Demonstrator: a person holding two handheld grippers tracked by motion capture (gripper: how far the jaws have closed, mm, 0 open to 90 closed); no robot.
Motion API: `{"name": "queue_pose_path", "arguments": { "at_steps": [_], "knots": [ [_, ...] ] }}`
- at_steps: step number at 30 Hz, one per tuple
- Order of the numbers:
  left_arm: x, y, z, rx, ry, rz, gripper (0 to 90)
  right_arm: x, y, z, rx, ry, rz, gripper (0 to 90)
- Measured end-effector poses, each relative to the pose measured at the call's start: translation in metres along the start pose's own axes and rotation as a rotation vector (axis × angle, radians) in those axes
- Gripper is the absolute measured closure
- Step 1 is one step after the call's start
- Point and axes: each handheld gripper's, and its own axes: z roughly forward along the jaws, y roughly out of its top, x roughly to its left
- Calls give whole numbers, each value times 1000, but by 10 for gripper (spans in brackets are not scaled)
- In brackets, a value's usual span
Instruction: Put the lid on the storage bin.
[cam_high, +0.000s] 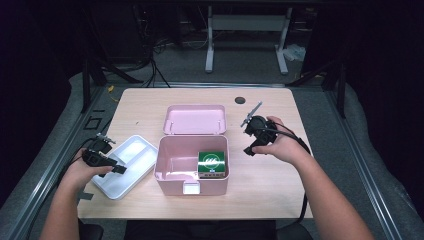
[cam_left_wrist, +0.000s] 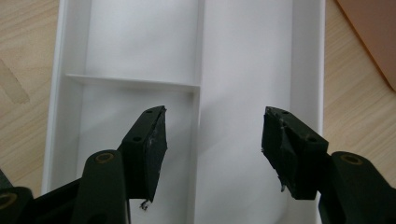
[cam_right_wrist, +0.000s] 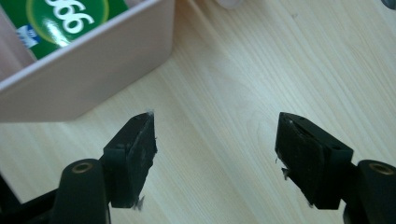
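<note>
Pink box (cam_high: 192, 170) sits mid-counter, lid (cam_high: 195, 119) thrown back on the far side, a green carton (cam_high: 210, 164) tucked in its right half. The white tray (cam_high: 125, 165) lies just left of the box, long axis running near-left to far-right. The left gripper (cam_high: 119, 169) hovers right over the tray, fingers (cam_left_wrist: 152, 149) spread wide, empty. The right gripper (cam_high: 250, 148) hangs just right of the box, fingers (cam_right_wrist: 135, 154) also apart, empty. Likely the left hand is nearer the tray, the right nearer the carton.
</note>
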Motion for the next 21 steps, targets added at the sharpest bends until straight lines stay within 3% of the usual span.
{"name": "queue_pose_path", "arguments": {
  "at_steps": [4,7,8,9,14,17,21],
  "knots": [
    [1,-1,0,3,3,-3,405,6,-15,14,-62,-72,94,286],
    [1,-1,0,4,6,-1,408,11,-30,26,-118,-83,165,289],
    [1,0,0,5,6,2,410,15,-40,32,-153,-82,213,292],
    [1,0,0,6,8,2,410,15,-40,32,-153,-82,213,292],
    [-1,1,-1,9,15,15,427,22,-64,45,-235,-83,331,330],
    [2,0,-1,21,22,16,445,26,-75,54,-277,-92,356,344],
    [3,1,-1,32,31,14,488,30,-84,61,-323,-100,352,350]
  ]
}}
